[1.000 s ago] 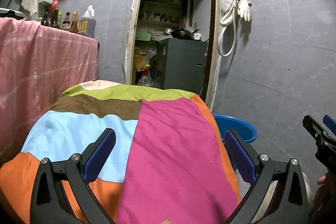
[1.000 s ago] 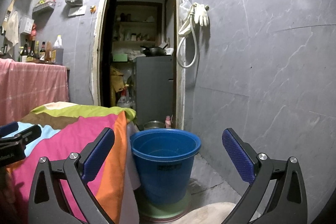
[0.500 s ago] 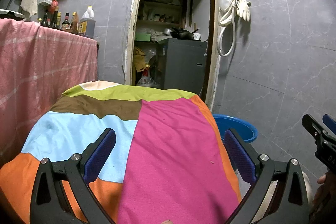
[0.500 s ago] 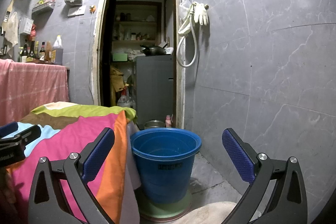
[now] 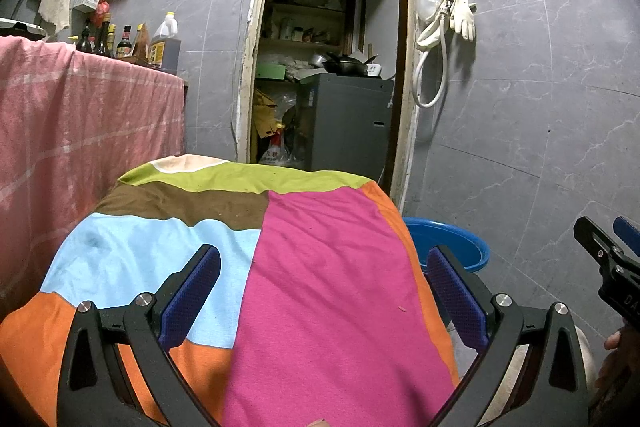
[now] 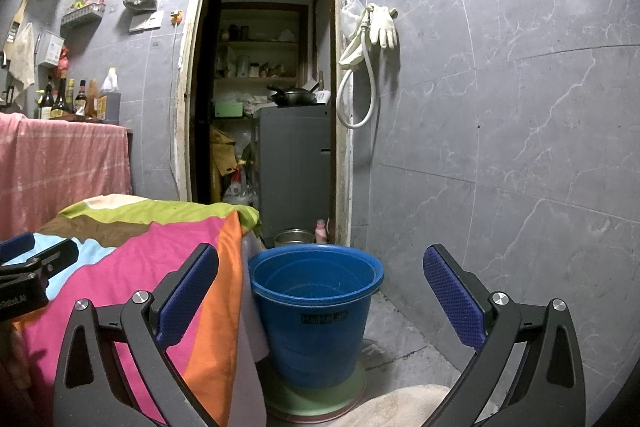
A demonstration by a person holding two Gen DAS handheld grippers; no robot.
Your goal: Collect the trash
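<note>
Left gripper [image 5: 324,297]: jaws spread wide, holding nothing, poised above the patchwork cloth [image 5: 312,267] that covers the table. Right gripper [image 6: 320,297]: jaws spread wide, empty, touching nothing. Blue bucket [image 6: 316,311]: stands on the floor on a green disc [image 6: 316,393], just beside the cloth's hanging edge, centred between the right fingers. A dark label on the bucket wall is too blurred to read. A few small crumbs [image 5: 401,308] lie on the pink panel.

Both the left gripper [image 5: 322,291] and right gripper [image 6: 320,291] hold their fingers spread wide, gripping nothing.
</note>
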